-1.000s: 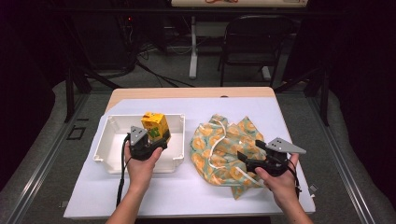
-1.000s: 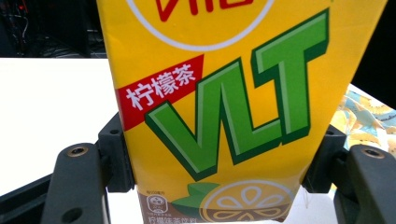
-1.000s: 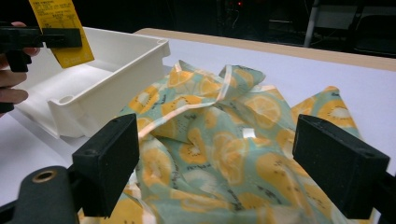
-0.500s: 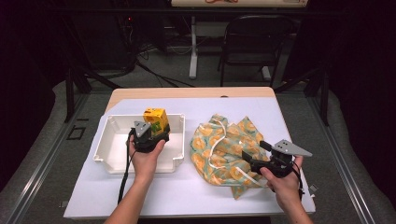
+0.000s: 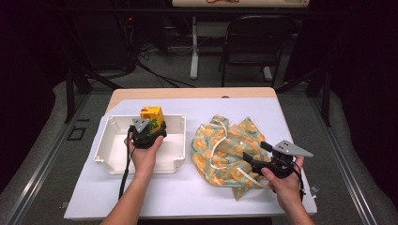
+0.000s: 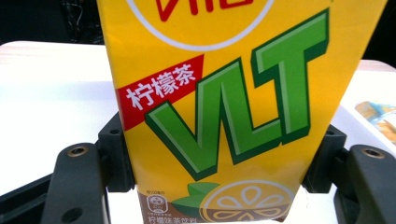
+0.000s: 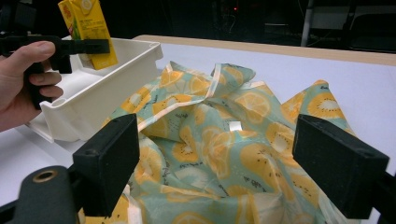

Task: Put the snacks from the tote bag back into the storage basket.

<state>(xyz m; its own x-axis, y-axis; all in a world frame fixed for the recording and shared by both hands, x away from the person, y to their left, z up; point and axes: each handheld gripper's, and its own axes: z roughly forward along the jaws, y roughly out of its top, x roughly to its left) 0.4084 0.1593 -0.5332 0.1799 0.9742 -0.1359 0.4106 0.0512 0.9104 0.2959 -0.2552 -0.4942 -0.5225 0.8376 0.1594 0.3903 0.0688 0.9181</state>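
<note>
my left tongs (image 5: 149, 127) are clamped on the lemon tea carton (image 5: 152, 116), held over the white bin (image 5: 107, 158), not yet set down. right tongs (image 5: 252, 160) gape apart over the fruit-print bag (image 5: 220, 150).

Carton (image 5: 152, 116) lower, further into tray (image 5: 105, 157)

Beyond the table's far edge, a dark folding chair (image 5: 256, 47) on grey floor, well apart from a white post (image 5: 194, 47) to its left. Black cables (image 5: 155, 77) strewn across the floor near that post. White table (image 5: 187, 197), wooden strip (image 5: 187, 92) along its far edge.
</note>
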